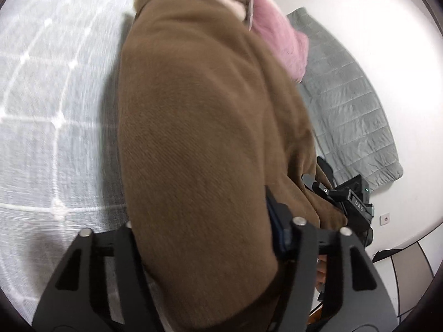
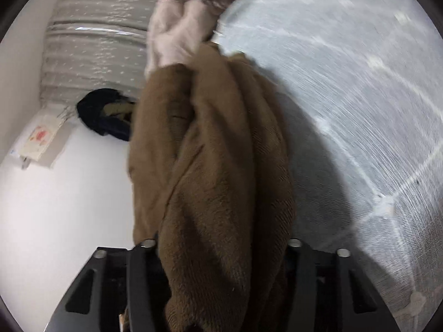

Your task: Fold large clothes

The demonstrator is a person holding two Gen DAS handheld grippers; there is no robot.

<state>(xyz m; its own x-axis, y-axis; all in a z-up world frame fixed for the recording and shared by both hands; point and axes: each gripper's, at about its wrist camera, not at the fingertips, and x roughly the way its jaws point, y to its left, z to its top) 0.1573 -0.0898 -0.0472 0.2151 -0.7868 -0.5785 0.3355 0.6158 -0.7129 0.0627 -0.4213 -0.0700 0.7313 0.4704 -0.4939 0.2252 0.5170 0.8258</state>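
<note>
A thick brown garment (image 1: 199, 127) fills the middle of the left wrist view and runs down between the jaws of my left gripper (image 1: 202, 221). The jaws are closed on a fold of it, and one blue pad (image 1: 277, 221) shows at its right edge. In the right wrist view the same brown garment (image 2: 216, 166) is bunched into a thick roll between the fingers of my right gripper (image 2: 221, 249), which clamp it. My right gripper (image 1: 332, 191) also shows in the left wrist view, at the garment's right edge. The fingertips of both grippers are hidden by cloth.
A beige garment (image 2: 177, 33) and a pink one (image 1: 279, 36) lie beyond the brown one. They rest on a pale bedcover with a white grid (image 1: 55, 110). A grey quilted blanket (image 1: 351, 105) lies on the white floor. A dark blue garment (image 2: 102, 116) and a flat packet (image 2: 41, 141) lie there too.
</note>
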